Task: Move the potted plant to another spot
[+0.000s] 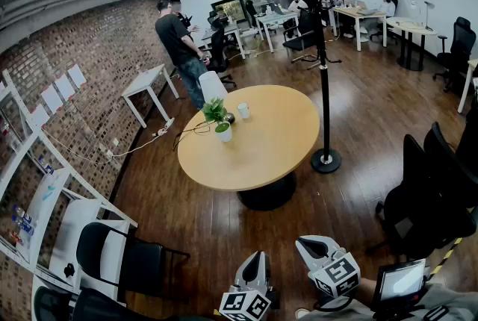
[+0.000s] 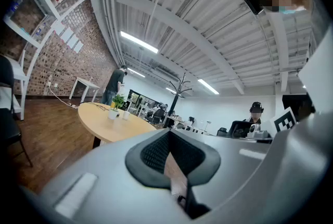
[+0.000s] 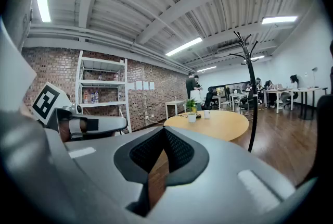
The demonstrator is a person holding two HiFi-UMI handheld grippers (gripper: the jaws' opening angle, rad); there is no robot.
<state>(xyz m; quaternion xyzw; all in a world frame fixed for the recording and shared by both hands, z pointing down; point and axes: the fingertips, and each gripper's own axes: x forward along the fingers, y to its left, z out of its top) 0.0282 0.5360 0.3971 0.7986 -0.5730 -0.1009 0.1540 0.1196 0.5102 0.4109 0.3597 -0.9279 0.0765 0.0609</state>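
Wooden round table [image 1: 261, 144] is where the potted plant [image 1: 219, 120] sits right now. It's in a small white pot near the table's left edge, with a white cup [image 1: 243, 110] near it and a thin dark thing [image 1: 190, 131], maybe glasses or a cable, lying on its other side.

Neither tool is anywhere near it. The left gripper [image 1: 255, 261] and the right gripper [image 1: 312, 243] hang low at the bottom of the head view, well apart from the table. Each has its jaws pressed together with nothing between them.

So imo the step in hand is just the approach. Walk in first, then open one gripper wide before it reaches the pot, not at the last moment. Grab the pot itself, low on its wall. Don't go for the leaves, they'd probably just bend and slip. Come in from the near side so the cup doesn't get bumped, keep the pot upright, and lift straight up before carrying it over to a bare patch.
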